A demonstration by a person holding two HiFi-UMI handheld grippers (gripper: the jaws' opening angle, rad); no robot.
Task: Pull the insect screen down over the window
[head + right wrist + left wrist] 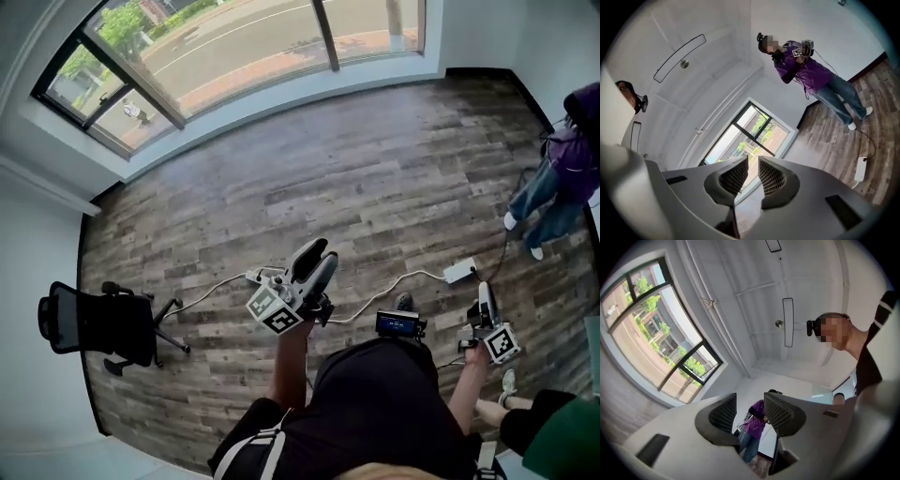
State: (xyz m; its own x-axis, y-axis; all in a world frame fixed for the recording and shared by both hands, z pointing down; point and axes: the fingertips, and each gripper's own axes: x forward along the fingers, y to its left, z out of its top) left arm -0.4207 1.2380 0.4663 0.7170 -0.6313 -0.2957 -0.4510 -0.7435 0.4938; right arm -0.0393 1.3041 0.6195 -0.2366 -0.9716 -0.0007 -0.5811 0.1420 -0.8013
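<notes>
Now holding the left hand-held gripper (pixel 750 401) up near the middle of the head view, jaws spread wide, dark mesh pads (pixel 723 412) gripping nothing. Through the gap, only a far-off person in a purple top and blue jeans (pixel 754 423), well apart from the jaws. Just at 7 o'clock from those jaws, the gripper's own cube with square markers (pixel 275 309), above a bare forearm.

Then the right hand-held gripper (pixel 753 159), at 4 o'clock in the head view, beside the wearer's black clothing (pixel 375 403). Jaws only narrowly parted here, pads not touching, nothing pinched between them; beyond the slit, window glass and pale wall.

Further out, a white cable (pixel 375 295) trailing over the grey-brown wood-plank floor (pixel 375 159) between the two grippers, ending in a small white power adapter (pixel 459 270) at 3 to 4 o'clock. At 9 o'clock, a black mesh-backed office chair on castors (pixel 94 323), standing against the white wall. At 2 to 3 o'clock, the same purple-clad person, at the room's edge.

Farthest off, the large dark-framed window (pixel 131 86), spanning 10 to 1 o'clock along the top of the head view, with road and green trees outside. Well apart from both grippers, a broad stretch of floor between. Cannot tell the insect screen apart from frame and glass in any view.
</notes>
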